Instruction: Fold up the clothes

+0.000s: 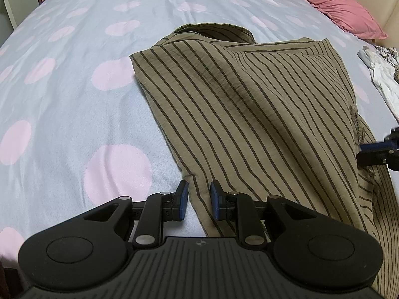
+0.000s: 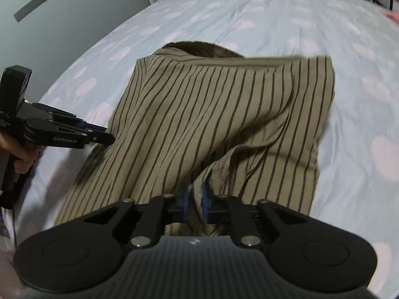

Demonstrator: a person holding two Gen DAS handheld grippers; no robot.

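One big bed [image 1: 62, 99] fills both views, with the striped shirt [image 1: 249, 104] across the centre and lower right of the left view. Looks thin, floppy and light, so it'll sag; grab it at hems and corners. Right gripper [image 2: 197, 199] pinches a bunched fold, bottom centre. Left gripper [image 1: 198, 200] sits narrowly parted around the shirt's edge.

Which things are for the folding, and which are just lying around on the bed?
For the folding:
- striped shirt
- left tool, open around the shirt's edge
- right tool, pinching the shirt

Just lying about:
- pink pillow
- pale clothes at the bed's side
- dotted bedcover underneath
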